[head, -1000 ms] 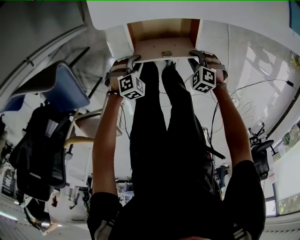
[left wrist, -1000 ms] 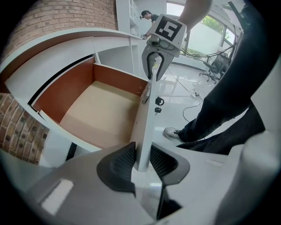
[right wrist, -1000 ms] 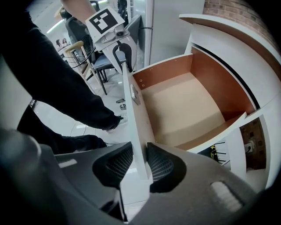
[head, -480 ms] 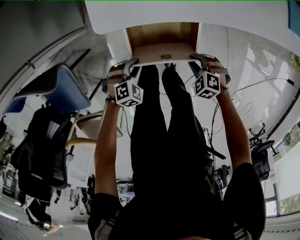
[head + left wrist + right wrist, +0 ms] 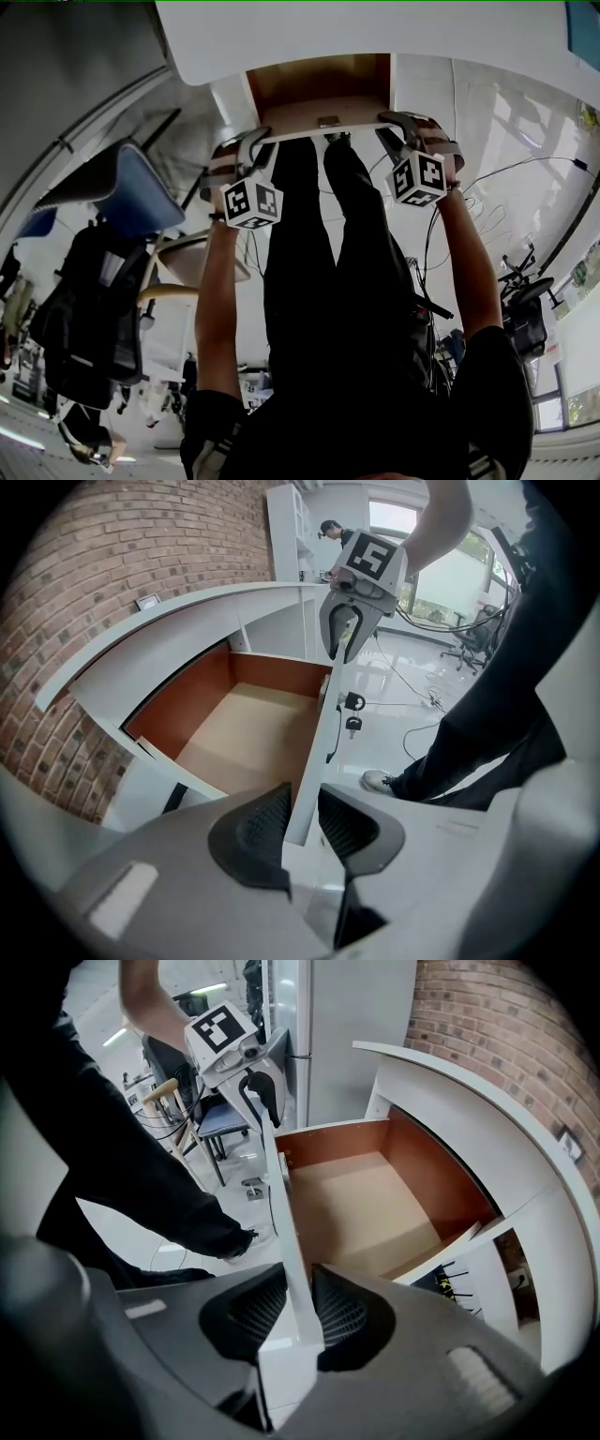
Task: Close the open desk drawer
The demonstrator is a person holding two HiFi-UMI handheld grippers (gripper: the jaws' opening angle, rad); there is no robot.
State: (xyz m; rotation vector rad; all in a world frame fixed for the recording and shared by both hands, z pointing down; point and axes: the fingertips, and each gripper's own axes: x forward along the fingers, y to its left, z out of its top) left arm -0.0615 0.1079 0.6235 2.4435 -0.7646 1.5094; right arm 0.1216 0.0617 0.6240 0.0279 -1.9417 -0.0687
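The desk drawer point(image 5: 319, 89) stands open under the white desk top point(image 5: 328, 33), its wooden inside bare. My left gripper point(image 5: 258, 141) is shut on the left end of the white drawer front point(image 5: 323, 129), and my right gripper point(image 5: 394, 124) is shut on its right end. In the left gripper view the front panel point(image 5: 323, 733) runs between the pads of the left gripper point(image 5: 302, 822), with the right gripper point(image 5: 345, 635) at its far end. The right gripper view mirrors this: right gripper point(image 5: 298, 1312) near, left gripper point(image 5: 258, 1091) far. A key point(image 5: 352, 705) hangs in the lock.
The person's legs point(image 5: 328, 234) stand right before the drawer. A blue chair point(image 5: 136, 187) and a dark chair with a bag point(image 5: 89, 300) are to the left. Cables point(image 5: 487, 187) lie on the floor to the right. A brick wall point(image 5: 112, 546) backs the desk.
Both grippers keep their hold on the drawer front. Both marker cubes have slid lower in the head view, and a little less of the drawer's wooden inside shows under the desk top.
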